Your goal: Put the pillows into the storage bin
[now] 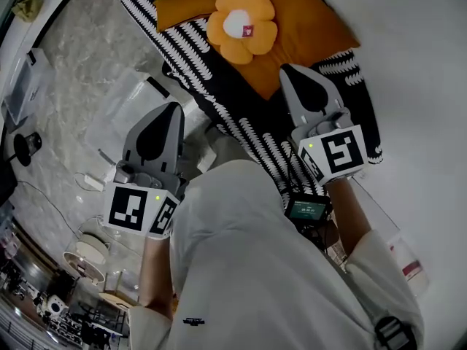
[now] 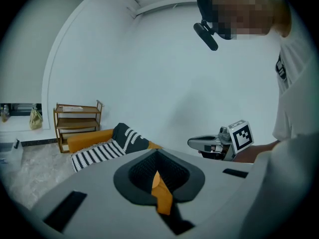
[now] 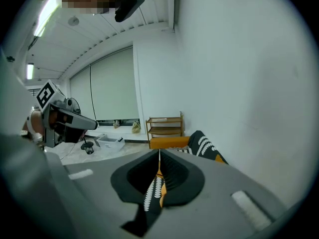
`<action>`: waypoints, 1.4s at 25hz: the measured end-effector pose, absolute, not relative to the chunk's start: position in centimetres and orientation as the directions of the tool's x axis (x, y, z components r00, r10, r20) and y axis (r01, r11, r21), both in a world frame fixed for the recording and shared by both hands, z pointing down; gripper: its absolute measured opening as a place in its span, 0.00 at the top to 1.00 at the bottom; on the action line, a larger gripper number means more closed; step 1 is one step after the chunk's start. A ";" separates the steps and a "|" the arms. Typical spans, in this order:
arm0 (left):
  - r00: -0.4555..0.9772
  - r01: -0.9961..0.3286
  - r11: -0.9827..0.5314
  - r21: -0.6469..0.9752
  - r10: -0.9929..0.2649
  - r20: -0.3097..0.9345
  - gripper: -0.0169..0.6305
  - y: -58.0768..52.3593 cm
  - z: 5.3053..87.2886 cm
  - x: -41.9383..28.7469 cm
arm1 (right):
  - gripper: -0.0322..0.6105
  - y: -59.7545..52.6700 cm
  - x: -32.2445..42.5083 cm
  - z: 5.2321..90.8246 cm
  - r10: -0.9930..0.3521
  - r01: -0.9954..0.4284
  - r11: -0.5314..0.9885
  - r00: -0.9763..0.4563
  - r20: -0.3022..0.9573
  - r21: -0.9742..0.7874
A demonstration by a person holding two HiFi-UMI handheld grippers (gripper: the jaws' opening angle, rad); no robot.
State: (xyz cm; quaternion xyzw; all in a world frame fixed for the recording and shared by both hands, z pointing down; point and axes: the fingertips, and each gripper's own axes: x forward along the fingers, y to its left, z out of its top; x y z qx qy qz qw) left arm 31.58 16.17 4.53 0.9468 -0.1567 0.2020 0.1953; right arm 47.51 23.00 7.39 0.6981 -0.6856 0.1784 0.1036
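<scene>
Holds the left tongs [image 1: 174, 108] pressed together over the grey marbled floor [image 1: 80, 64], just beside the black-and-white striped cloth [image 1: 219, 108]; holds the right tongs [image 1: 290, 70] pressed together too, above that cloth, near the flat orange pillow [image 1: 314, 28], pinching nothing. Finds the flower-shaped orange plush pillow with a white centre [image 1: 241, 24] lying ahead on that flat orange pillow, touching a long orange bolster pillow [image 1: 182, 7]; spots a clear plastic storage bin [image 3: 110, 142] well apart on the floor.
</scene>
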 end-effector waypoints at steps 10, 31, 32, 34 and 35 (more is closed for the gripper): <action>0.854 -0.382 -0.854 0.354 -0.181 0.487 0.96 15.2 9.5 36.3 | 0.80 20.3 50.4 15.9 -0.877 -0.996 0.011 -0.053 0.478 -0.089; 0.812 -0.416 -0.803 0.426 -0.118 0.571 0.96 13.3 20.1 39.9 | 0.67 17.4 54.5 29.5 -0.787 -0.998 -0.025 -0.014 0.617 -0.055; 0.810 -0.418 -0.801 0.428 -0.115 0.575 0.96 13.2 20.5 39.9 | 0.66 17.3 54.5 30.1 -0.782 -0.998 -0.027 -0.011 0.623 -0.051; 0.805 -0.423 -0.797 0.431 -0.112 0.583 0.96 12.9 21.3 40.0 | 0.66 17.0 54.7 31.5 -0.771 -0.999 -0.031 -0.004 0.637 -0.043; 0.801 -0.426 -0.795 0.431 -0.110 0.588 0.96 12.8 21.7 40.0 | 0.66 16.9 54.9 32.3 -0.764 -0.999 -0.035 0.000 0.645 -0.041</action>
